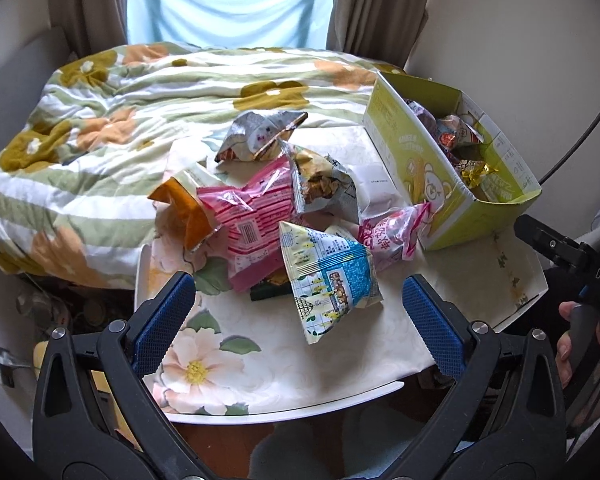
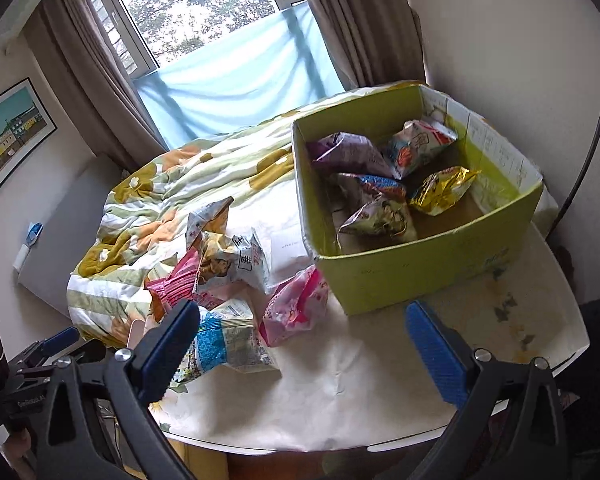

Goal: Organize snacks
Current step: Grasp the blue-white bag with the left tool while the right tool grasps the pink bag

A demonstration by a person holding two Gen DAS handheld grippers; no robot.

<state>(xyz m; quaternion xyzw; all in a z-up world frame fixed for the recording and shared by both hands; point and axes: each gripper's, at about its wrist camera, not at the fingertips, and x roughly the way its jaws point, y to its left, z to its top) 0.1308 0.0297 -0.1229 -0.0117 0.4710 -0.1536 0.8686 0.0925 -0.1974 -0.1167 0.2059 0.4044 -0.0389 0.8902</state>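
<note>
Here we see both the left gripper (image 1: pixel 300 316) and right gripper (image 2: pixel 302 344) spread wide and empty, near the green cardboard box (image 2: pixel 420 268); loose snack packets (image 1: pixel 284 216) lie beside it.

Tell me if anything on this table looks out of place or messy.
Yes: several snack packets lie in a loose, overlapping heap on the table, outside the green box, which already holds a few packets. Nothing looks spilled or torn.

my left gripper (image 1: pixel 300 320) is spread wide, its blue pads (image 1: pixel 162 322) well apart and gripping nothing. my right gripper (image 2: pixel 300 346) is spread just as wide and empty. off to the left gripper's right, my right hand (image 1: pixel 580 340) wraps the other handle.
</note>
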